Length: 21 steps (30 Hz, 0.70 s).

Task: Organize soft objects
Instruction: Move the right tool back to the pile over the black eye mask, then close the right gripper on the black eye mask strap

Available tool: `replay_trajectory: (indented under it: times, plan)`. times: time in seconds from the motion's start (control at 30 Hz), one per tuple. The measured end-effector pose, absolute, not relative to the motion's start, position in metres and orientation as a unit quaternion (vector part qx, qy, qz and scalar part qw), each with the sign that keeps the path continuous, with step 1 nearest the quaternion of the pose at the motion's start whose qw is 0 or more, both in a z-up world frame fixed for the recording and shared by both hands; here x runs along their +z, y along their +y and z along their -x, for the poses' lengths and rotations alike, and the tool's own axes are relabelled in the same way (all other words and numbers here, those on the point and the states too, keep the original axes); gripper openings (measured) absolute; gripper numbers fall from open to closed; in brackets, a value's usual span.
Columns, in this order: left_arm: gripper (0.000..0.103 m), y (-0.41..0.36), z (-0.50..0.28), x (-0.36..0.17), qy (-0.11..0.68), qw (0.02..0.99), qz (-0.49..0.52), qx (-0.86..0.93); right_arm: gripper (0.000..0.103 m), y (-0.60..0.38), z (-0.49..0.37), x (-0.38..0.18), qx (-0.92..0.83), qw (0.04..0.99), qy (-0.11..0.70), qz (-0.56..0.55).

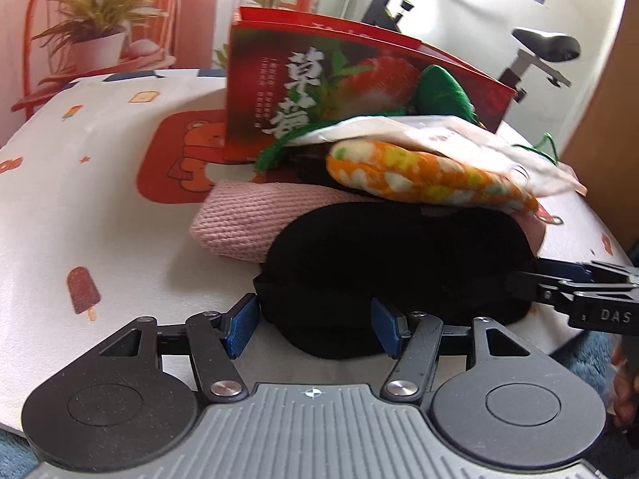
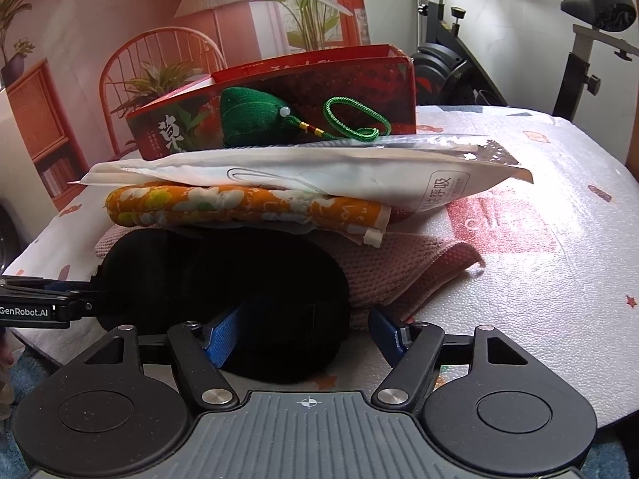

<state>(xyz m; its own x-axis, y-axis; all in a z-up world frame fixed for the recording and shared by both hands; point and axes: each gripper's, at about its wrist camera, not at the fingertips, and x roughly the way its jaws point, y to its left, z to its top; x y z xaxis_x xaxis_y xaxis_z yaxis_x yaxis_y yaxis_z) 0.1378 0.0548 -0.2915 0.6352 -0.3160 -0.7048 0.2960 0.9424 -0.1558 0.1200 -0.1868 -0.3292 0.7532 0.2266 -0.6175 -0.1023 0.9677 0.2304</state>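
Note:
A black eye mask (image 1: pixel 399 263) lies at the front of a pile on the table; it also shows in the right wrist view (image 2: pixel 247 279). Behind it lie a pink knitted cloth (image 1: pixel 247 215), an orange flowered pouch (image 1: pixel 423 175), a white packet (image 2: pixel 319 171) and a green tasselled sachet (image 2: pixel 247 119). My left gripper (image 1: pixel 313 325) is open, its blue pads either side of the mask's near edge. My right gripper (image 2: pixel 303 333) is open around the mask's other end. Each gripper shows at the edge of the other's view.
A red strawberry box (image 1: pixel 279 92) stands behind the pile, also in the right wrist view (image 2: pixel 359 92). The table has a white cartoon-print cover (image 2: pixel 539 239). An exercise bike (image 2: pixel 591 40) stands beyond the table at right. Blue carpet shows below the table's front edge.

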Motion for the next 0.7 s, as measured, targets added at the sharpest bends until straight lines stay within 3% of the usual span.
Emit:
replay_trajectory:
  times: [0.13,0.6,0.7]
  plan:
    - [0.052,0.055,-0.138,-0.292,0.394,0.901,0.019,-0.180,0.067,-0.185,-0.123,-0.332,0.096,0.927,0.350,-0.091]
    - [0.046,0.055,-0.137,-0.293,0.394,0.902,0.015,-0.178,0.057,-0.187,-0.113,-0.318,0.103,0.938,0.315,-0.100]
    - [0.046,0.056,-0.138,-0.293,0.393,0.902,0.015,-0.177,0.046,-0.187,-0.108,-0.312,0.104,0.944,0.298,-0.094]
